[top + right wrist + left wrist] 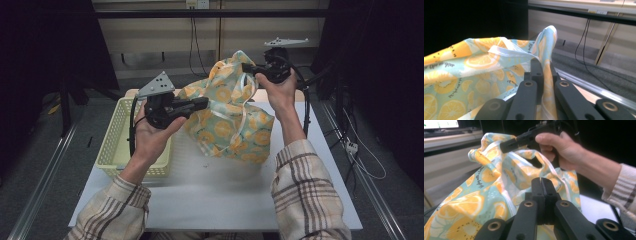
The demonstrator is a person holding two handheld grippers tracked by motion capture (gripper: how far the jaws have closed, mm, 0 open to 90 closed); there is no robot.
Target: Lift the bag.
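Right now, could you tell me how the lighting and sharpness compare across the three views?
High view: dim, dark surroundings, and the citrus-print bag is a little soft over the white table. Left gripper view: brighter, the fabric crisp, the near black jaws slightly blurred, the right gripper dark. Right gripper view: the bag's fabric well lit, the upper left black.
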